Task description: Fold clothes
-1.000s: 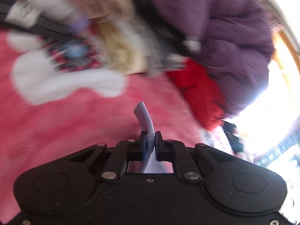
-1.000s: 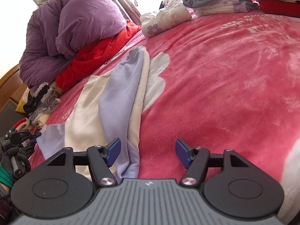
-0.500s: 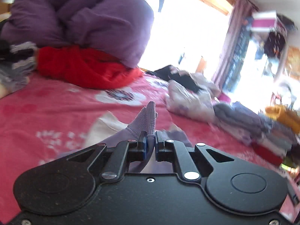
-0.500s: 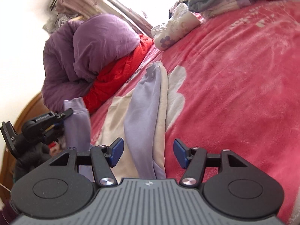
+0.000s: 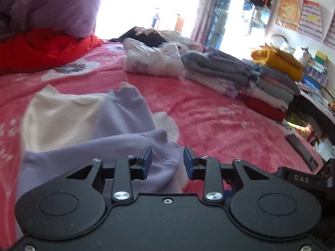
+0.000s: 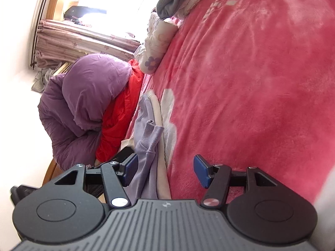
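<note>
A lilac and cream sweatshirt [image 5: 83,117] lies flat on the pink bed blanket [image 5: 219,129]. One lilac sleeve [image 5: 117,146] is folded across its body, with the cuff lying just in front of my left gripper [image 5: 167,162], which is open and empty above it. In the right wrist view the same sweatshirt [image 6: 148,146] shows edge-on, and my right gripper [image 6: 165,170] is open and empty over its near edge.
A stack of folded clothes [image 5: 261,83] stands at the right of the bed, with a floral garment [image 5: 150,60] beside it. A purple duvet [image 6: 83,96] and a red garment [image 6: 121,125] are heaped at the left. A cluttered shelf [image 5: 314,79] runs along the bed's right side.
My left gripper carried the lilac sleeve across the sweatshirt, then opened and let it go. My right gripper has tilted and stayed open.
</note>
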A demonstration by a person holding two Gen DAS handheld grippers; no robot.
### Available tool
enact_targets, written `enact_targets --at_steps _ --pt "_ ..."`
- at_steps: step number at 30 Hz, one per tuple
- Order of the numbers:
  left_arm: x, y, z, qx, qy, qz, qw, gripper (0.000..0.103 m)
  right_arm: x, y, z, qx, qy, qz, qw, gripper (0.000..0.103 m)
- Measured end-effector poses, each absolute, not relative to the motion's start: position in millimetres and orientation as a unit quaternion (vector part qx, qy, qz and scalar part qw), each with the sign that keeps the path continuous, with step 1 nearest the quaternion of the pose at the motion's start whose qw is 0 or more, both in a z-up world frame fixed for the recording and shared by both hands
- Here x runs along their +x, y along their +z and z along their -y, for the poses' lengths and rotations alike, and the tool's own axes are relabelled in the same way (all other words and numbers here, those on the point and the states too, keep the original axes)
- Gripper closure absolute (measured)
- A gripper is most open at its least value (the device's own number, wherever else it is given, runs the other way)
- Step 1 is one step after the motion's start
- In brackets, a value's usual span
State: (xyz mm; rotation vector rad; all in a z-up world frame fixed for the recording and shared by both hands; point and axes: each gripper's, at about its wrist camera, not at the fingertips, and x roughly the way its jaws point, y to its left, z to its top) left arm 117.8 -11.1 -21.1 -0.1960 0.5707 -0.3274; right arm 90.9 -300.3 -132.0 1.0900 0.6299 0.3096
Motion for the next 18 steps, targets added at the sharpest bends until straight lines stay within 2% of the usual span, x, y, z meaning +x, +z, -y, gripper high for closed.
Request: enact_targets --at_steps 5,10,12,13,14,17,18 --pt "90 -13 -73 -0.153 -0.067 -0.268 0.949 0.072 117 -133 286 0.484 0.163 -0.309 0.802 0.043" --pt "64 -28 -113 -0.163 -0.029 -0.295 0.941 0.072 147 -134 270 0.472 0.177 -0.311 0.806 0.043" --pt "52 -33 -115 -0.148 -0.032 -0.309 0.939 0.068 156 -133 266 0.472 0.178 -0.309 0.807 0.043" --pt "47 -35 -113 -0.137 -0.04 -0.312 0.939 0.059 160 -133 264 0.472 0.18 -0.308 0.806 0.043" --pt "40 -36 -112 -0.126 -0.049 -0.314 0.94 0.056 163 -133 262 0.472 0.182 -0.307 0.806 0.043" --pt "28 -41 -102 -0.085 -0.078 -0.322 0.94 0.051 171 -131 258 0.464 0.184 -0.302 0.812 0.045" --pt "27 -44 -97 -0.065 -0.082 -0.324 0.94 0.051 172 -131 258 0.46 0.184 -0.299 0.816 0.05"
